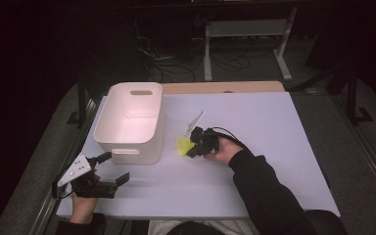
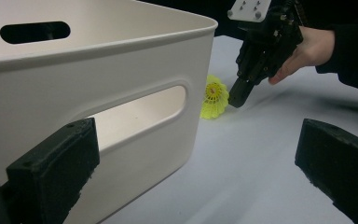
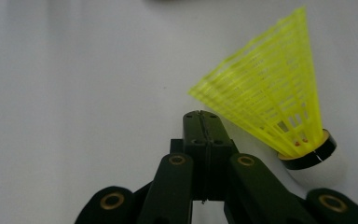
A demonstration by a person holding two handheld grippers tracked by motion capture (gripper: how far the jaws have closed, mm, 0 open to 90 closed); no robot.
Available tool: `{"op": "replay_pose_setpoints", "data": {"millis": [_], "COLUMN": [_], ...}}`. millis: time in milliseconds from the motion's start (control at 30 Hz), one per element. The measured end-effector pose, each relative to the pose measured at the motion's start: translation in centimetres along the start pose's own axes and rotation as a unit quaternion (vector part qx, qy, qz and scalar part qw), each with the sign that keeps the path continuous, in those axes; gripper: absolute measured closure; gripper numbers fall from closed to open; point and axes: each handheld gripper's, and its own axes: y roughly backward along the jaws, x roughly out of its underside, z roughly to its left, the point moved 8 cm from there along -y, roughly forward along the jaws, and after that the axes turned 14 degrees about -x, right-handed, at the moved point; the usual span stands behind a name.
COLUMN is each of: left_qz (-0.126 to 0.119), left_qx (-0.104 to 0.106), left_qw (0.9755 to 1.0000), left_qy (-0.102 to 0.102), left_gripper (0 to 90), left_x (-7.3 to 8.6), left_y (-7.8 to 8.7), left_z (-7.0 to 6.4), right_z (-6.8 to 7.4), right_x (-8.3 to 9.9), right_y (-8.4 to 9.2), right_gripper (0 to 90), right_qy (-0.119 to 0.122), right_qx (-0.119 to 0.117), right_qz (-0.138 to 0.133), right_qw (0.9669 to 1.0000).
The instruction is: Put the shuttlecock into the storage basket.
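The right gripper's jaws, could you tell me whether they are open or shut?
Shut, on nothing: in its own view the right gripper has its jaws pressed together, and the yellow shuttlecock lies beside them.

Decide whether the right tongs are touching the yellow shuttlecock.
Cannot tell. In the right gripper view the right tongs, shut, sit against the shuttlecock skirt's edge, neither contact nor gap plain.
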Motion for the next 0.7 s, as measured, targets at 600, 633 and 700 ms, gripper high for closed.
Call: {"op": "replay_pose_setpoints", "data": {"millis": [600, 633, 700], "left_qz": [0.0, 0.0, 0.0], "left_qx": [0.002, 0.002, 0.001], "left_qw": [1.0, 1.0, 1.0], "left_qy": [-0.001, -0.001, -0.001], "left_gripper": [0.0, 0.0, 0.0], "left_x": [0.0, 0.0, 0.0], "left_y": [0.0, 0.0, 0.0], "left_z": [0.0, 0.0, 0.0], "right_z": [-1.2, -1.2, -1.4], "right_x": [-1.2, -1.3, -1.5], "right_y": [-0.3, -0.3, -0.4], "right_gripper": [88.9, 88.9, 88.9], "right_qy": [-0.001, -0.002, -0.004], "right_qx": [0.008, 0.01, 0.013], "right_qz": [-0.016, -0.017, -0.017], "right_qw": [0.9998, 0.9998, 0.9998]}}
